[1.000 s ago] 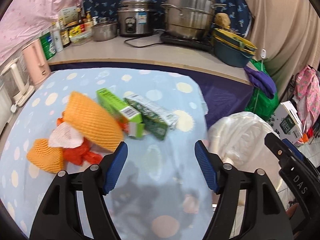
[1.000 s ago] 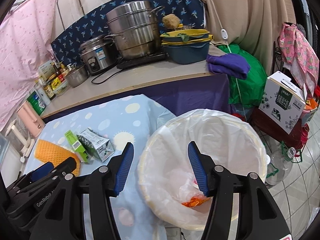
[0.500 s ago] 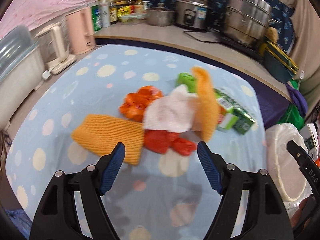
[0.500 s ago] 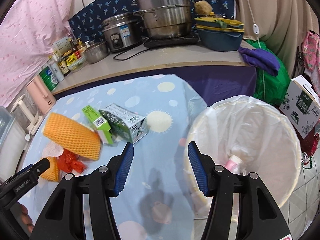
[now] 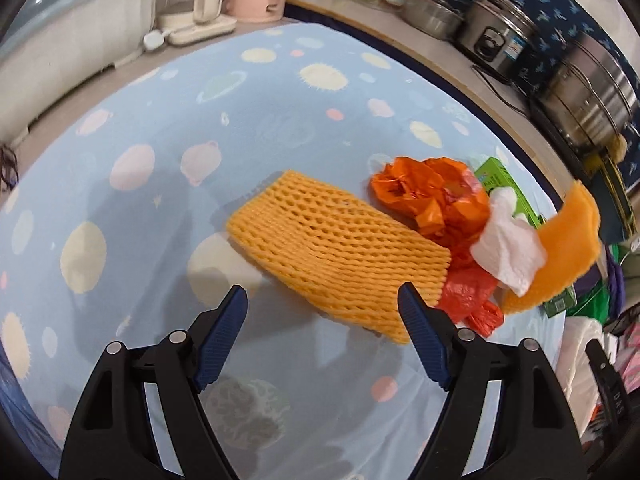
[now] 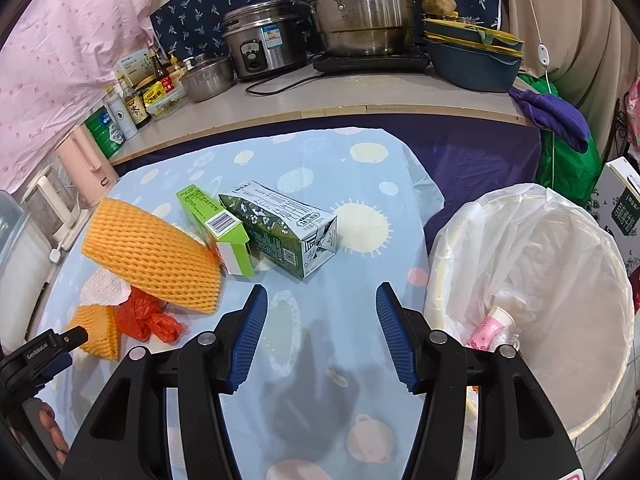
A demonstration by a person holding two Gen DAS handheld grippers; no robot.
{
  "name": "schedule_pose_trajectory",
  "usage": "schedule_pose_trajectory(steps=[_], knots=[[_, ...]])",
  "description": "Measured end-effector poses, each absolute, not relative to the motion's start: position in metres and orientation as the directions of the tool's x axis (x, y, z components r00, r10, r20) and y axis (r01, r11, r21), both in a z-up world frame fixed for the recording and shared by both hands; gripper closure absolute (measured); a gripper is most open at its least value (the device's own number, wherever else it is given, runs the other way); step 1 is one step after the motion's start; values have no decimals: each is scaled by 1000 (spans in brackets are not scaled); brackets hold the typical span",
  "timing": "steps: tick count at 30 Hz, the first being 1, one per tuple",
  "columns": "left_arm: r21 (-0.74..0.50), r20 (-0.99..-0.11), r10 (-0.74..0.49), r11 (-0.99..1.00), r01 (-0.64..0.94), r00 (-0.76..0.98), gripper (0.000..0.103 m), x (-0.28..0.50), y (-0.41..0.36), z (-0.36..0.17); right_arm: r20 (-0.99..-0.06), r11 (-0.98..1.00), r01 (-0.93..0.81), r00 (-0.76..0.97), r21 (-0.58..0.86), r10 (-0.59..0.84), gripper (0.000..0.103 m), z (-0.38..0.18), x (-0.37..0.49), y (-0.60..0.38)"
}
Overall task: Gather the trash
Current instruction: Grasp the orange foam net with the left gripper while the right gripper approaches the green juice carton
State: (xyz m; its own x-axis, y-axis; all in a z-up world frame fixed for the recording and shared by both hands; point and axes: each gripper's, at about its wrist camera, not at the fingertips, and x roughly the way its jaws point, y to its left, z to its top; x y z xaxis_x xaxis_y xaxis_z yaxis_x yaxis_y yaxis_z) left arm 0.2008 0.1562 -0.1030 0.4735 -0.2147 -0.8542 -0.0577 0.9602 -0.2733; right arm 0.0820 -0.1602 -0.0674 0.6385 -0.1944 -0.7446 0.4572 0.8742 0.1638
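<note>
Left wrist view: left tongs (image 5: 322, 304) released, just widened, nothing between; orange foam net (image 5: 336, 254) centre frame on the blue surface (image 5: 120, 240), orange bag (image 5: 436, 200) and white tissue (image 5: 508, 248) at right.

Right wrist view: right tongs (image 6: 318, 308) released, empty; green carton (image 6: 280, 226) centre, lined bin (image 6: 532, 304) at right.
</note>
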Motion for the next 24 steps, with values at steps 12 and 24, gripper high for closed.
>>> schedule_pose_trajectory(steps=[12,24], knots=[[-386,-848,-330,921,-58,415,53,225,155,-118,-736,882,445,647,154,-198,42,-75,107,-164],[-355,-853,-326,935,5,408,92,235,141,-116,-733,890,419,661,183,-160,30,-93,144,-185]])
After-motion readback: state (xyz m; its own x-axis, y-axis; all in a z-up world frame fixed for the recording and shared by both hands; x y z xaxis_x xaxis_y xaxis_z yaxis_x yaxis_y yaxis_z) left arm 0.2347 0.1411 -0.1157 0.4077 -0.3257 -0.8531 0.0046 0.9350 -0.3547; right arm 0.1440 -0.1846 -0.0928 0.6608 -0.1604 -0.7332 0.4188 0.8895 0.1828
